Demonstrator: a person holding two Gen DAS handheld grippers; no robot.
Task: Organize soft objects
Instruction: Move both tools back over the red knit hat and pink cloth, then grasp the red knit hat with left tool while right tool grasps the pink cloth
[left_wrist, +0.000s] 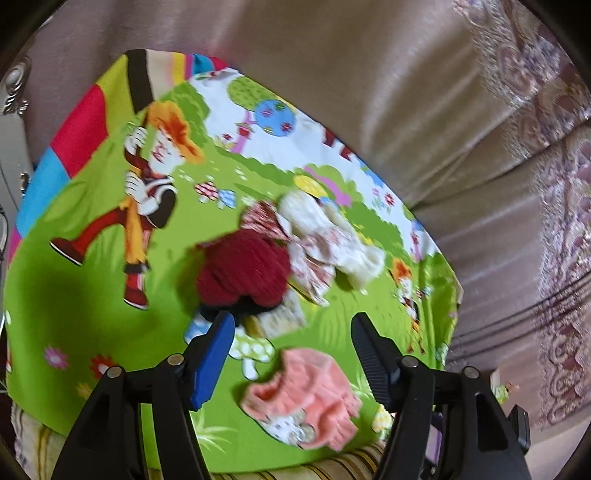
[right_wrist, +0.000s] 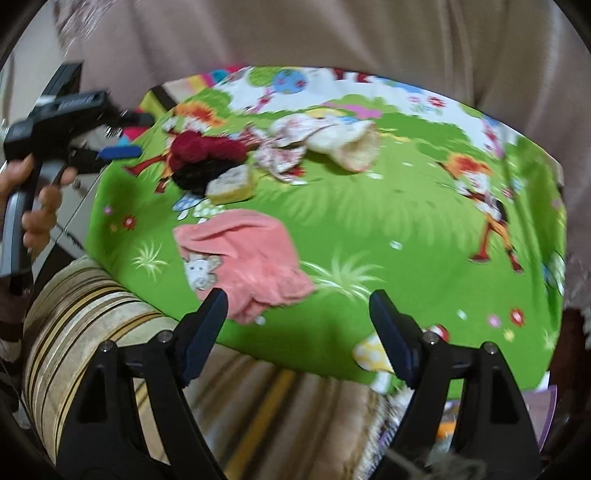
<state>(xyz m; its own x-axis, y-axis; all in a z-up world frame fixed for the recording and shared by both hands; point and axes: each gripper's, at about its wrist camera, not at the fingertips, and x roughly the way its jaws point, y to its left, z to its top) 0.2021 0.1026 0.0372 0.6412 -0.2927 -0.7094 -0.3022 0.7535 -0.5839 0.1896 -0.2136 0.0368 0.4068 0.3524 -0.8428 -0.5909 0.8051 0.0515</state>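
Observation:
Several soft items lie on a green cartoon-print sheet (left_wrist: 92, 295). A dark red knitted piece (left_wrist: 242, 269) rests on something black, with a small cream piece (left_wrist: 284, 317) beside it. A floral and cream fleece cloth (left_wrist: 325, 236) lies just behind. A salmon-pink garment (left_wrist: 306, 398) with an animal print is nearest. My left gripper (left_wrist: 291, 319) hovers open over the sheet, its fingers holding nothing. In the right wrist view the same red knit (right_wrist: 207, 147), floral cloth (right_wrist: 325, 140) and pink garment (right_wrist: 243, 258) show. My right gripper (right_wrist: 298, 297) is open and empty by the pink garment's near edge. The left gripper (right_wrist: 135, 134) sits at the far left in a hand.
The sheet (right_wrist: 369, 229) covers a rounded surface over a striped beige cushion (right_wrist: 74, 302). A beige satin curtain (left_wrist: 369, 74) hangs behind, with patterned mauve fabric (left_wrist: 554, 221) to the right. The sheet's right half (right_wrist: 424, 206) bears only printed figures.

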